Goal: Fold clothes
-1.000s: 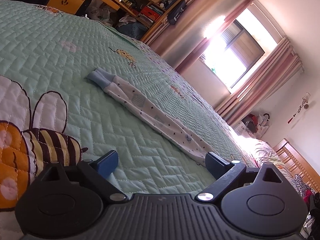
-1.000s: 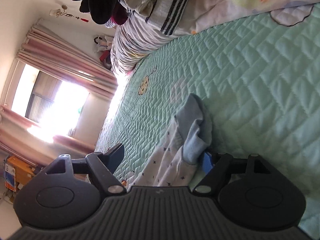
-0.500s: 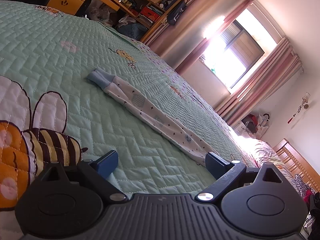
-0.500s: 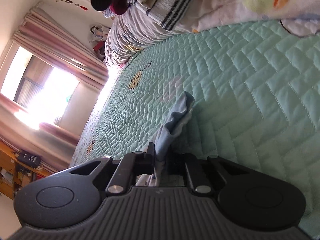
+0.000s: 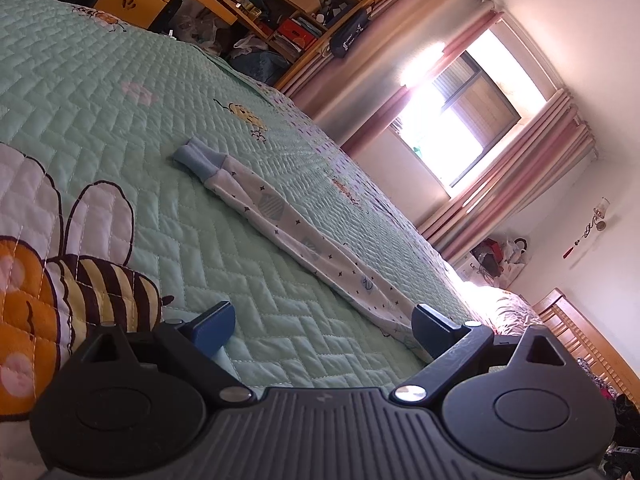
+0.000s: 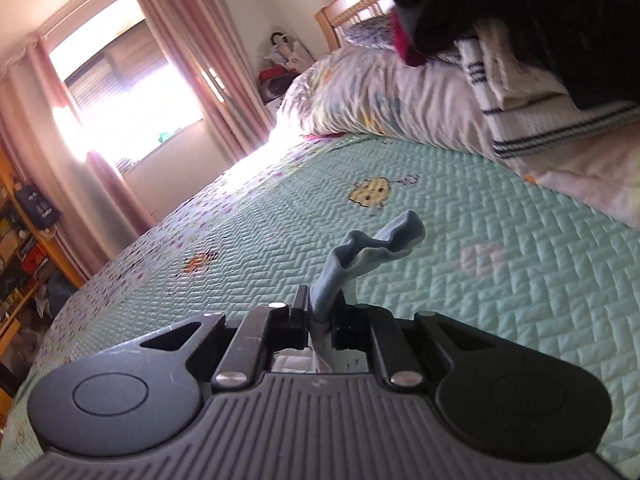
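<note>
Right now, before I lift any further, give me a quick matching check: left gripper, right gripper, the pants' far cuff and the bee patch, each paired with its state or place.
Things:
1. left gripper
2. right gripper
3. far blue cuff of the baby pants
4. bee patch on the green quilt

States:
a. lying flat on the quilt
b. shut on the near blue cuff
c. stitched beside the left gripper's finger
d. open, holding nothing

Pairs: 1-d, 2-b, 3-a, 4-c
</note>
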A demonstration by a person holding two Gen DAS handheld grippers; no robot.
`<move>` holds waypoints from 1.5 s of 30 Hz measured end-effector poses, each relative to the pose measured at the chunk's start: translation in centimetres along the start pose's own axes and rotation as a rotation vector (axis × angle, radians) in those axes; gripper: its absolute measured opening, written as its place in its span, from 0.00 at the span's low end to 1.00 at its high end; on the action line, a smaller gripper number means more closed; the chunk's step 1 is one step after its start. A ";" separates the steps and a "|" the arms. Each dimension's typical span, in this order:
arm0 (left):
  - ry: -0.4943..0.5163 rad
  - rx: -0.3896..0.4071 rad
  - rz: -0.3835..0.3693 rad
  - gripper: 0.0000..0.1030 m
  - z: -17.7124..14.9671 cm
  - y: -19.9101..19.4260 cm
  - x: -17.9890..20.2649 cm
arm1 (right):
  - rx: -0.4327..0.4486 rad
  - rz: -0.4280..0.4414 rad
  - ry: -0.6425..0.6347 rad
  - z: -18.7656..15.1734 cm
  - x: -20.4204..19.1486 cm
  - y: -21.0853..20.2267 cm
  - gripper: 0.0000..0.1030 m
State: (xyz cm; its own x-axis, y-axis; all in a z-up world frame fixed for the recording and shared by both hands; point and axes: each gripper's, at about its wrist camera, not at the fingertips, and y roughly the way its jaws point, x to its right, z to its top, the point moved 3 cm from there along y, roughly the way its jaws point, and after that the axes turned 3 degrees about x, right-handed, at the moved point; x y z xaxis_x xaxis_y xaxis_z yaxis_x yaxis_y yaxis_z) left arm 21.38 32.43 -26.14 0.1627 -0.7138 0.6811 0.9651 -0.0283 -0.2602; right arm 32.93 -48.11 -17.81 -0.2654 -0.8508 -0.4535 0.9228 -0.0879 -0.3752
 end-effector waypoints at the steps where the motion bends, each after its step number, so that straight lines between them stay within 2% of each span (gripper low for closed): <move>1: -0.005 0.003 -0.006 0.93 -0.1 -0.1 -0.1 | 0.000 0.013 -0.038 0.1 -1.7 0.1 0.11; 6: -0.015 0.011 -0.029 0.94 -0.3 -0.2 -0.3 | -0.025 0.105 -0.248 -1.5 -12.0 0.7 0.11; 9: -0.019 0.016 -0.048 0.95 -0.4 -0.3 -0.4 | -0.050 0.175 -0.381 -4.2 -18.8 0.9 0.11; 14: -0.035 0.029 -0.077 0.95 -0.4 -0.4 -0.7 | -0.123 0.271 -0.540 -11.6 -28.9 1.5 0.11; 19: -0.035 0.029 -0.092 0.97 -0.4 -0.5 -0.9 | -0.181 0.268 -0.729 -20.4 -35.7 2.2 0.11; 24: -0.039 0.032 -0.103 0.97 -0.5 -0.6 -1.1 | -0.228 0.220 -0.824 -24.9 -37.5 2.7 0.11; 29: -0.040 0.032 -0.105 0.98 -0.4 -0.5 -1.2 | -0.216 0.195 -0.797 -24.7 -37.2 3.3 0.10; 40: -0.037 0.031 -0.105 0.98 -0.3 -0.4 -1.2 | -0.122 0.168 -0.928 -27.0 -40.7 2.8 0.10; 42: -0.036 0.030 -0.105 0.98 -0.4 -0.4 -1.2 | -0.125 0.145 -0.948 -27.5 -41.3 3.3 0.10; 45: -0.035 0.030 -0.105 0.98 -0.4 -0.3 -1.2 | -0.174 0.125 -0.936 -28.3 -41.3 4.3 0.11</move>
State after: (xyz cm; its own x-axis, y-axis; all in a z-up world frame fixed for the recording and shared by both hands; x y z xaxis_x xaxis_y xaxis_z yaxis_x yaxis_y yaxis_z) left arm 20.77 33.04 -27.15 0.0666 -0.6829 0.7275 0.9829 -0.0806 -0.1656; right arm 39.95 1.27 -23.56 0.2327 -0.9244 0.3023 0.8547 0.0460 -0.5171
